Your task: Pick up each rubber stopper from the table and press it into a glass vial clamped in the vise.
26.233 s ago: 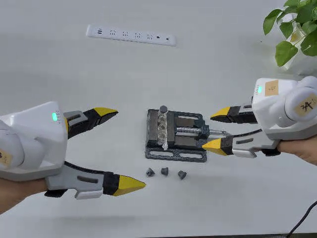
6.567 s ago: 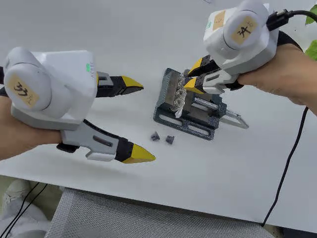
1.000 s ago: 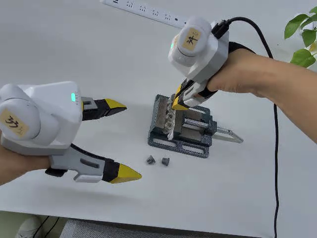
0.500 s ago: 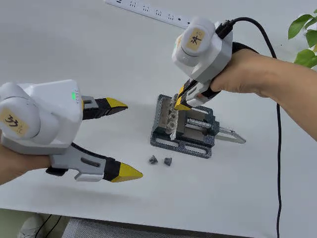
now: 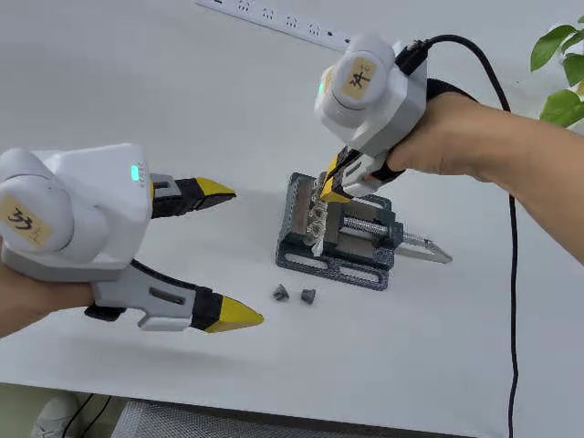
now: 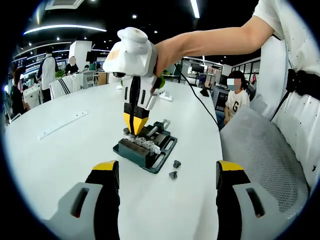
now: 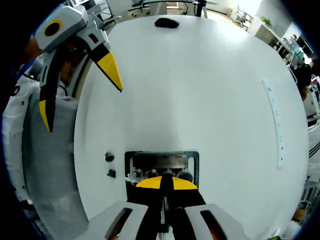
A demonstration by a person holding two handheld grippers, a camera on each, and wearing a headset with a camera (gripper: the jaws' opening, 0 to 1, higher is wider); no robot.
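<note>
- Loose rubber stoppers on the table are down from three in the earliest pic to two. The R gripper has come round from the screw side of the vise and now stands tip-down over it.
- R gripper: jaws clenched together, yellow tips meeting in a point right at the row of glass vials. Can't tell if anything is pinched between them, or if the tips touch a vial.
- Right gripper view: its own tips sit just over the vial row, clamped in the vise. Vial mouths are partly hidden, so which ones are plugged is unclear.
- L gripper: jaws spread wide and holding nothing. It hovers over the table toward the left edge, well apart from the vise.
- Both stoppers lie side by side, not touching, just beside the vise base on the near-edge side; also seen at and.
- Left gripper view: its own open jaws frame the vise, with the R gripper upright above it.
- L gripper also shows in the right gripper view, upper left, still wide open.
- Power strip lies along the far edge; plant is at the far right corner.
- Black cable runs from the R gripper toward the near edge.
</note>
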